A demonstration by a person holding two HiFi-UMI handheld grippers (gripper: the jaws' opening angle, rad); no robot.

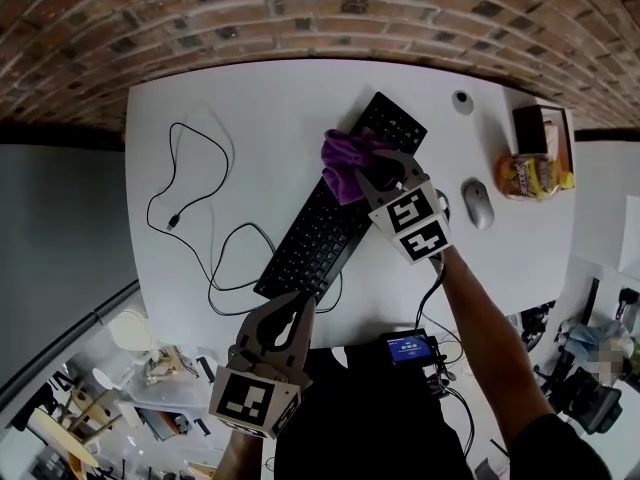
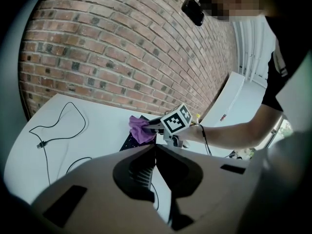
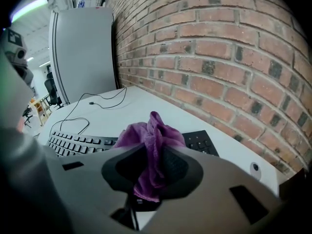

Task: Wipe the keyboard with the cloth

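Observation:
A black keyboard [image 1: 325, 230] lies slantwise on the white table [image 1: 230, 98]. My right gripper [image 1: 372, 173] is shut on a crumpled purple cloth [image 1: 348, 163], which rests on the keyboard's far part by the number pad. In the right gripper view the cloth [image 3: 152, 133] bunches up between the jaws of that gripper [image 3: 155, 152], with keys [image 3: 73, 143] to the left. My left gripper [image 1: 300, 301] is at the keyboard's near end. Its tips [image 2: 156, 147] meet with nothing between them. The left gripper view also shows the cloth [image 2: 140, 128] and the keyboard [image 2: 128, 142].
A black cable [image 1: 190, 208] loops over the table's left half. A grey mouse [image 1: 478, 203], a snack bag [image 1: 530, 175], a brown box [image 1: 545, 128] and a small round object [image 1: 462, 101] sit at the right. A brick wall [image 1: 300, 8] runs behind the table.

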